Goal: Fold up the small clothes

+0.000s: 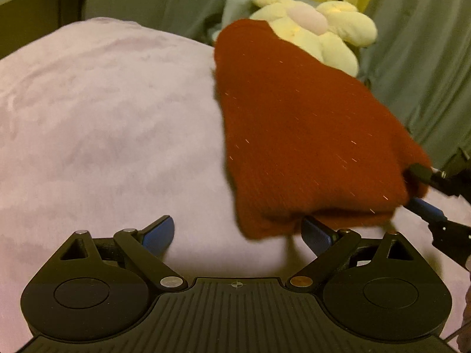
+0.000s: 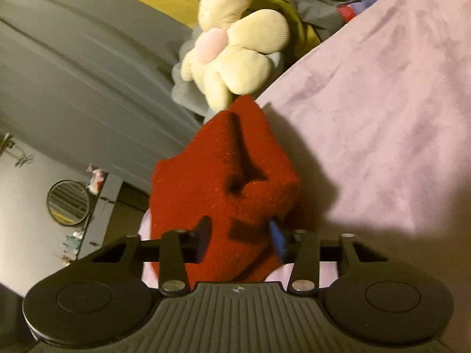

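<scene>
**Fold status: red knit mostly folded, right gripper letting go**

Garment is a red knit piece [image 2: 226,182], doubled over into a thick bundle on a lilac bed cover [image 1: 103,117]. It sits directly ahead of the right gripper [image 2: 240,236] and ahead-right of the left gripper [image 1: 238,235].

Right gripper: jaws part open, blue pads either side of the near edge of the knit. Fabric is between the fingers but the pads don't look pressed into it, so I read this as a release, not a hold. In the left wrist view the right gripper's fingers sit at the bundle's far-right corner.

Left gripper: jaws wide, nothing between them. Its right finger [image 1: 316,235] sits just under the bundle's near edge; can't tell if it touches.

Progress, my read: at least one fold is done, layers stacked, a crease running away from the right gripper along the top. Left to do: maybe one more fold or a tidy-up, since the near edge looks lumpy and uneven.

Beyond the bundle, a cream plush toy [image 2: 235,56] lies just past the knit's far end, touching or nearly so. Grey sheet [image 2: 73,73] behind it.
</scene>
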